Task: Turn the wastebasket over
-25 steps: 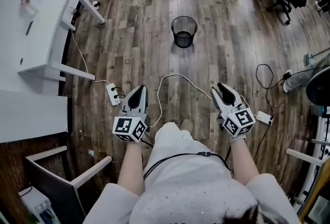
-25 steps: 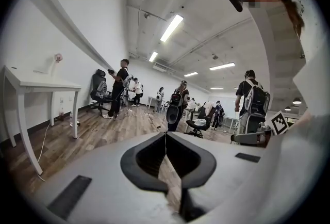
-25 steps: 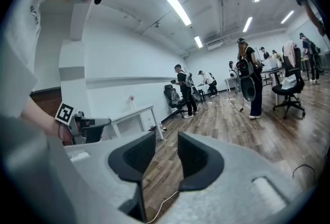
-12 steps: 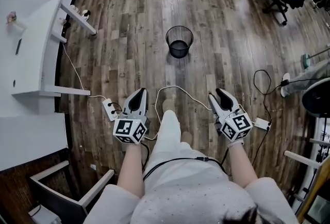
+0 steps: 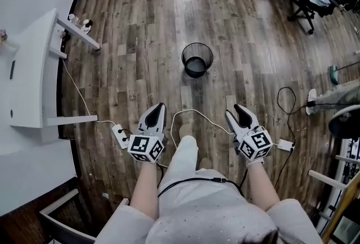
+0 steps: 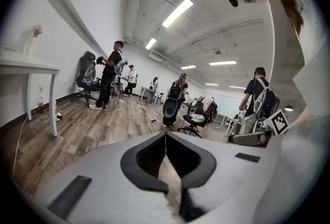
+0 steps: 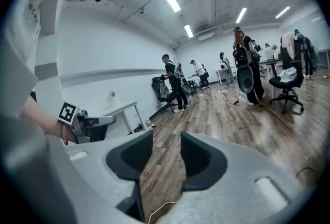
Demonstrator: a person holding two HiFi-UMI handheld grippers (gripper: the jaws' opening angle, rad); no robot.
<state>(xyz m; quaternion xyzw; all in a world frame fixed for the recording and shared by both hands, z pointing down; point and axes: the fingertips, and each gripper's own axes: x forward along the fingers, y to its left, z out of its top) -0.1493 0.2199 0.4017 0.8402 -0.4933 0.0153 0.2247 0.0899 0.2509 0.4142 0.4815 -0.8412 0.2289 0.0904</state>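
While the black wire-mesh wastebasket (image 5: 197, 59) stands upright on the wooden floor (image 5: 146, 40), well ahead, the left claw (image 5: 158, 110) is closed and empty; the right claw (image 5: 238, 113), empty too, has just been opening.

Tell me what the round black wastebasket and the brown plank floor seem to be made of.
Round black wastebasket: probably matte wire mesh, since the floor seems to show faintly through its wall. Brown plank floor: wood or wood-look laminate, slightly glossy; grain streaks, plank seams and pale glare show.
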